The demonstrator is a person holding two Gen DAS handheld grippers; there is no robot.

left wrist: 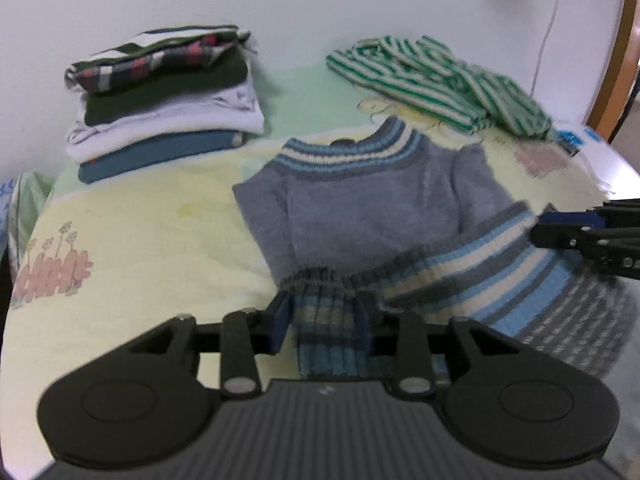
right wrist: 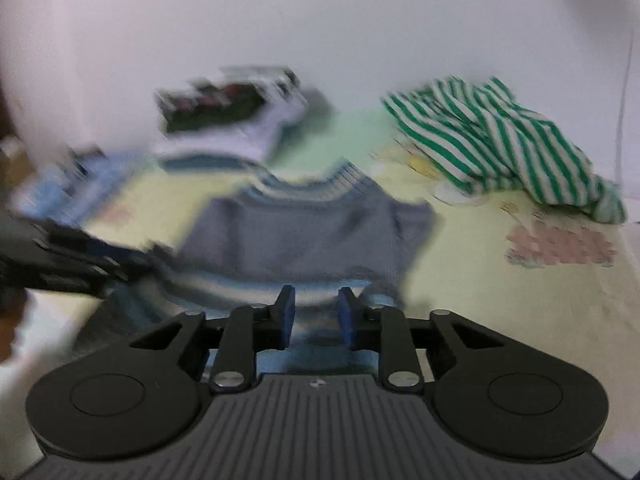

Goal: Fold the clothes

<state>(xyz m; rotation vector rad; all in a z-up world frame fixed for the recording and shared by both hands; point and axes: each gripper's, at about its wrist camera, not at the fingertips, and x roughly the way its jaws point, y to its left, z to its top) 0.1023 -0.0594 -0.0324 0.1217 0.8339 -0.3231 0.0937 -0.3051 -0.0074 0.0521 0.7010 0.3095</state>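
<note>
The grey knitted sweater with blue-and-cream striped bands lies in the middle of the pale yellow printed bed sheet, collar away from you, its sleeves tucked in and its striped bottom part doubled up over the body. You appear to be at the end of that upward fold. Your left claw has its blue pads apart, with the bunched ribbed hem between them but not squeezed. Your right claw also stands apart over the striped band; in its blurred view the cloth seems loose rather than pinched.

Next, I judge, you draw both claws clear without dragging the knit, check that the folded edge lies even, then grip the bundle at both sides and carry it to the pile of folded garments at the far left. The knit is soft and slack, so it may sag open if lifted from one side only. The crumpled green-and-white striped garment at the far right waits unfolded.
</note>
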